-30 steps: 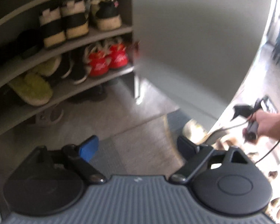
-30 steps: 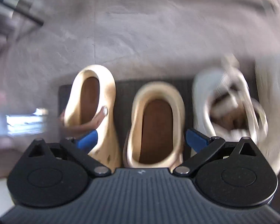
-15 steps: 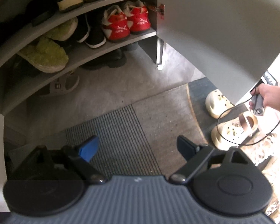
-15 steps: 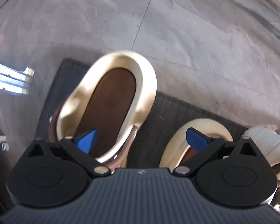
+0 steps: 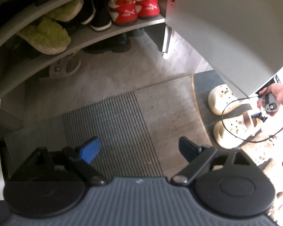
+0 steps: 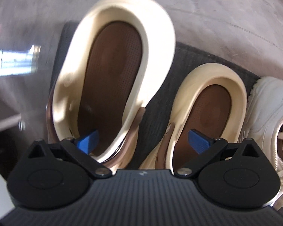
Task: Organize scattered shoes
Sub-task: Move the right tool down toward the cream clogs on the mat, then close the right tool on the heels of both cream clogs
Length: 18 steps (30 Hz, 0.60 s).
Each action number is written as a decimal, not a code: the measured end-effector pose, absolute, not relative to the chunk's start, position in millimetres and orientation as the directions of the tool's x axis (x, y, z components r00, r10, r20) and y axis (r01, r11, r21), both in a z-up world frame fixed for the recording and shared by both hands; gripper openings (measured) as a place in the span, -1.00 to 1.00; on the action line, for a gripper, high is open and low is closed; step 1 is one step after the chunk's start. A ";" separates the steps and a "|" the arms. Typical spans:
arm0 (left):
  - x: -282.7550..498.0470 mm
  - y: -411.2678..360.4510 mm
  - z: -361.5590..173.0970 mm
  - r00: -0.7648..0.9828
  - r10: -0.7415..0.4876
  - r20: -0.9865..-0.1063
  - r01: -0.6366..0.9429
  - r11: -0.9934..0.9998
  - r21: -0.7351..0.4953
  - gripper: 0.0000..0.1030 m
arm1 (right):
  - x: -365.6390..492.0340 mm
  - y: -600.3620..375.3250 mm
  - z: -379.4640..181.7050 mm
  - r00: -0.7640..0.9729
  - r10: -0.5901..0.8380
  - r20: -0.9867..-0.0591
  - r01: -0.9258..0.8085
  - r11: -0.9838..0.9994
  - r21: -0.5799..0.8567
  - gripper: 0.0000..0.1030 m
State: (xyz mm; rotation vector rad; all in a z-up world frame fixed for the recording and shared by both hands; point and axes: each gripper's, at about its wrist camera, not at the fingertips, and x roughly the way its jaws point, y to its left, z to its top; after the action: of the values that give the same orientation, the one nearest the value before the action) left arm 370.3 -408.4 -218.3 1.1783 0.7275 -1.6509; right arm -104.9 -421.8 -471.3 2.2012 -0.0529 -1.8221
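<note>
We hold both jaws apart: right gripper [image 6: 143, 140] over the cream clogs [image 6: 115, 69], left gripper [image 5: 138, 149] above the mat [image 5: 111, 124].

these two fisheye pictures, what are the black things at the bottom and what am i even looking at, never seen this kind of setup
There is no robot here. A person carries a handheld gripper in each hand, and each gripper has a camera looking forward along its two blue-tipped fingers. The black discs and ribbed plate at the bottom are the gripper's own body.

The left wrist view shows the left gripper with its jaws open and empty above a grey ribbed doormat. Beyond it is an open grey shoe cabinet holding red sneakers and fuzzy green slippers. At the right edge, the person's hand holds the other gripper over cream clogs.

The right wrist view shows the right gripper, jaws open, holding nothing, close above two cream clogs with brown insoles on a dark mat, beside a white sneaker.
</note>
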 end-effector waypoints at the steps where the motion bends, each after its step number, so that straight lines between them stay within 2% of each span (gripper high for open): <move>1: 370.9 -407.7 -220.0 -0.086 -0.352 -0.932 0.922 -0.383 0.060 0.79 | -105.0 -412.7 -476.5 0.197 -0.243 -0.950 0.088 -0.960 0.264 1.00; 3: 372.0 -405.9 -223.3 -0.076 -0.355 -0.932 0.914 -0.399 0.077 0.79 | -106.7 -394.7 -489.5 0.179 -0.299 -0.937 -0.011 -0.953 0.302 1.00; 7: 378.6 -406.7 -228.9 -0.064 -0.331 -0.941 0.920 -0.384 0.072 0.79 | -109.6 -400.4 -489.7 0.200 -0.261 -0.944 -0.008 -0.964 0.265 1.00; 8: 380.5 -407.8 -229.9 -0.063 -0.323 -0.944 0.923 -0.379 0.068 0.79 | -110.0 -401.7 -486.8 0.224 -0.268 -0.937 0.037 -0.958 0.283 0.90; 10: 383.3 -410.7 -231.0 -0.060 -0.312 -0.948 0.928 -0.368 0.062 0.79 | -109.8 -400.0 -479.9 0.264 -0.276 -0.924 0.107 -0.944 0.312 0.48; 11: 384.0 -412.1 -231.2 -0.059 -0.309 -0.949 0.929 -0.364 0.061 0.79 | -108.8 -396.2 -476.3 0.274 -0.274 -0.922 0.123 -0.941 0.317 0.07; 12: 384.4 -413.4 -231.2 -0.058 -0.306 -0.950 0.931 -0.359 0.059 0.79 | -107.9 -392.5 -472.7 0.285 -0.273 -0.919 0.138 -0.937 0.321 -0.06; 13: 384.5 -414.5 -231.2 -0.059 -0.304 -0.951 0.933 -0.355 0.056 0.79 | -107.0 -388.7 -469.2 0.295 -0.271 -0.916 0.154 -0.933 0.326 -0.36; 18: 381.2 -419.0 -228.6 -0.067 -0.300 -0.952 0.935 -0.351 0.045 0.79 | -87.9 -358.4 -452.1 0.318 -0.322 -0.892 0.157 -0.910 0.384 -0.48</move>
State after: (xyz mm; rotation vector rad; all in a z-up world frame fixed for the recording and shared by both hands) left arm 381.2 -419.0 -228.6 1.2129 0.7854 -1.6075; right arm -87.9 -358.4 -452.1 2.1884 -0.1459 -1.6207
